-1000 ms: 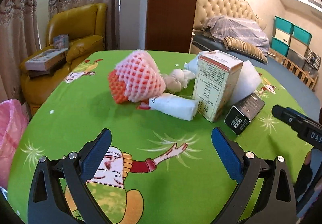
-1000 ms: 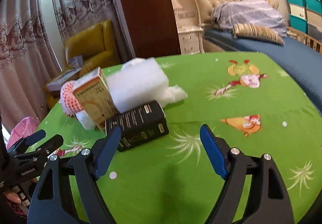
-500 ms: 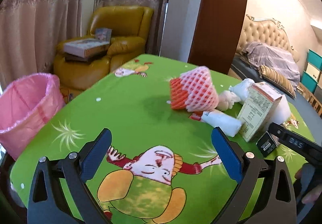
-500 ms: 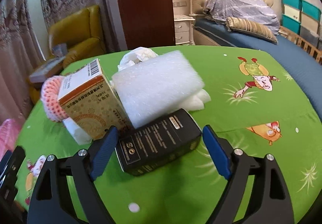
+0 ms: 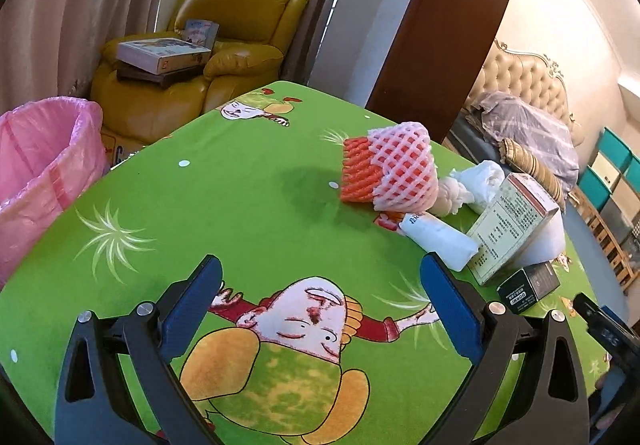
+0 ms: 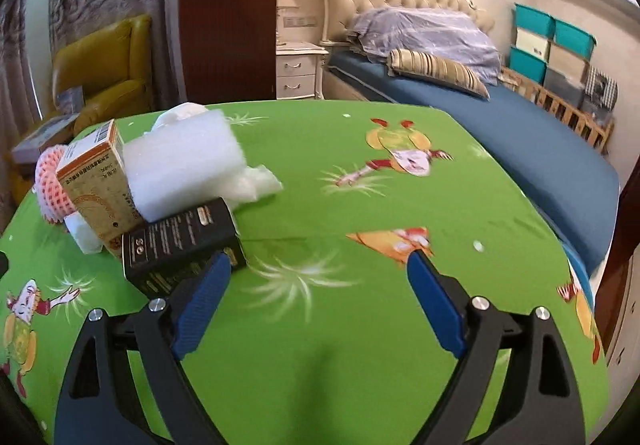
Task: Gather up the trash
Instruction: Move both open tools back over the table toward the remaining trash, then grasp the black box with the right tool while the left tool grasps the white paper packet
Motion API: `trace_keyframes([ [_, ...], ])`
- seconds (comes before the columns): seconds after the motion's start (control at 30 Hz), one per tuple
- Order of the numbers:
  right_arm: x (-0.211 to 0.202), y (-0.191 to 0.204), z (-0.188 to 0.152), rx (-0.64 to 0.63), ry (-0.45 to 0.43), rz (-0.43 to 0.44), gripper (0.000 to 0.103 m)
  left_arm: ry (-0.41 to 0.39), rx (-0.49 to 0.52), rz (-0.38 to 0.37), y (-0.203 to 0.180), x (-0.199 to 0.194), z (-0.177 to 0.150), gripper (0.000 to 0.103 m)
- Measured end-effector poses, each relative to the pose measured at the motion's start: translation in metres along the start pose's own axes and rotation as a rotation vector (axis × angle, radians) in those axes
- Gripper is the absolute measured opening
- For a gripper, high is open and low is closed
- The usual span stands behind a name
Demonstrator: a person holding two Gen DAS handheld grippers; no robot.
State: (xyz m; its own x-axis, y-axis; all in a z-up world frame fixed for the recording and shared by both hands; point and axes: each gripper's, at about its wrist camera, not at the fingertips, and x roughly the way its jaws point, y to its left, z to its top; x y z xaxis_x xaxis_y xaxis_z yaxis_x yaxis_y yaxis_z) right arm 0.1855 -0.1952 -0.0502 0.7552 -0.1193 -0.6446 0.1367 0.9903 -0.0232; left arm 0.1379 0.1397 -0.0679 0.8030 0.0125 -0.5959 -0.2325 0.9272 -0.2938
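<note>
A pile of trash lies on the green cartoon tablecloth: a pink and orange foam fruit net, a rolled white wrapper, crumpled tissue, a tan carton, a white foam block and a black box. My left gripper is open and empty, short of the pile. My right gripper is open and empty, its left finger just in front of the black box. A bin lined with a pink bag stands off the table's left edge.
A yellow armchair with boxes on it stands behind the table. A bed with blue sheet lies at the right. A brown door post rises behind the table. Storage crates are stacked at the far right.
The left gripper has pulled back and swung left, bringing the pink bin into view. The right gripper has moved in toward the black box, then shifted right of it. Both stay open.
</note>
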Motion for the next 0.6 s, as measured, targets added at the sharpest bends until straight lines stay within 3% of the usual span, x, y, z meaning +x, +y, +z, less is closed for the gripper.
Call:
trace_keyframes([
  [0.13,-0.001,0.016,0.001,0.022,0.013,0.108,0.087,0.0,0.005,0.002,-0.003,0.001,0.0,0.093],
  [0.23,0.007,0.047,0.01,0.02,0.016,0.128,0.087,-0.012,0.003,0.001,-0.002,-0.001,0.001,0.093],
  [0.33,0.026,0.08,0.014,0.007,0.044,0.034,0.088,-0.018,0.004,0.0,-0.002,-0.002,0.001,0.093],
  [0.43,0.034,0.097,0.02,0.006,0.012,-0.041,0.092,-0.019,0.004,-0.008,-0.002,-0.003,0.001,0.093],
  [0.6,0.033,0.091,0.019,-0.017,0.009,-0.03,0.095,-0.02,-0.007,-0.023,0.0,-0.004,0.0,0.093],
])
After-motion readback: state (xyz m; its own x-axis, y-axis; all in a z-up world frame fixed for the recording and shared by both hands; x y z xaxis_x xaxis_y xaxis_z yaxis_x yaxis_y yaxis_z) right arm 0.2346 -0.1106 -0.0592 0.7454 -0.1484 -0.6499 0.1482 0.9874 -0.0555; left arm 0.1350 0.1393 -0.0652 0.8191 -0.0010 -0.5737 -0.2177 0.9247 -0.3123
